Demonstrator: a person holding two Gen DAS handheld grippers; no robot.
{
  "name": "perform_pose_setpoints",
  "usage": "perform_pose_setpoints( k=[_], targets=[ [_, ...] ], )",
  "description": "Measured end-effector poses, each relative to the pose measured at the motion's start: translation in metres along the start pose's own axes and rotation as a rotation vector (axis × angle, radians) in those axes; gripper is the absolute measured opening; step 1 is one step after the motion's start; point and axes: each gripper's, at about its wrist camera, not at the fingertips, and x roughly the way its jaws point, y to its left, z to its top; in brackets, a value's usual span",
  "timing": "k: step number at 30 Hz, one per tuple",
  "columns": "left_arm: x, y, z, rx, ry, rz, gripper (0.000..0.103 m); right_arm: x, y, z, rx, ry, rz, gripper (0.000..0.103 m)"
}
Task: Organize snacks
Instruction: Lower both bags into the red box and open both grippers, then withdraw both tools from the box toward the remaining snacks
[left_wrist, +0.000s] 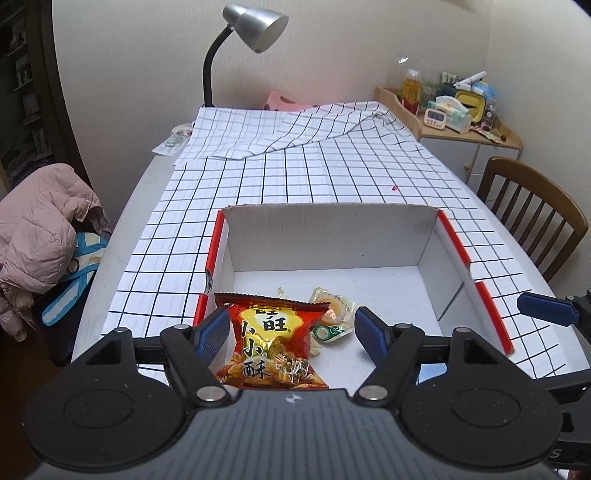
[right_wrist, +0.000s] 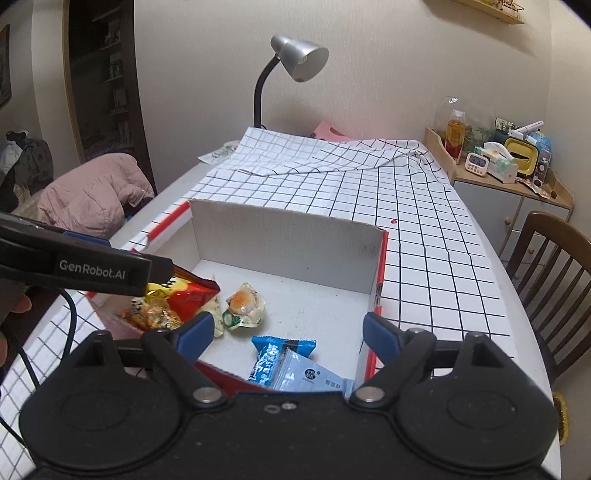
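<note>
The red snack bag (left_wrist: 272, 345) sits low in the middle of the left wrist view, between the two blue pads of the left gripper (left_wrist: 288, 330). The pads stand wide of it on both sides, so this claw is released, and I judge the bag is being set down, or is about to be taken. It is inside the white cardboard box (left_wrist: 325, 236), at the near left corner, I think because the box is where the snacks are collected. Just beside it lies a small clear-wrapped pastry (right_wrist: 244, 302). In the right wrist view a blue snack packet (right_wrist: 286, 363) lies at the bottom centre, between the spread fingers of the right gripper (right_wrist: 288, 332), also not clenched. The checked tablecloth (left_wrist: 332, 166) fills the upper half.
</note>
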Motion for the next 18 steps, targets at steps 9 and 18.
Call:
perform_pose_setpoints(
  k=[9, 18],
  targets=[
    [-0.038, 0.011, -0.016, -0.032, -0.056, -0.032, 0.074, -0.037, 0.0, -0.009, 0.014, -0.05, 0.056, 0.097],
    [-0.077, 0.021, -0.044, -0.077, -0.111, -0.098, 0.084, -0.068, 0.005, -0.03, 0.011, -0.084, 0.125, 0.103]
  ],
)
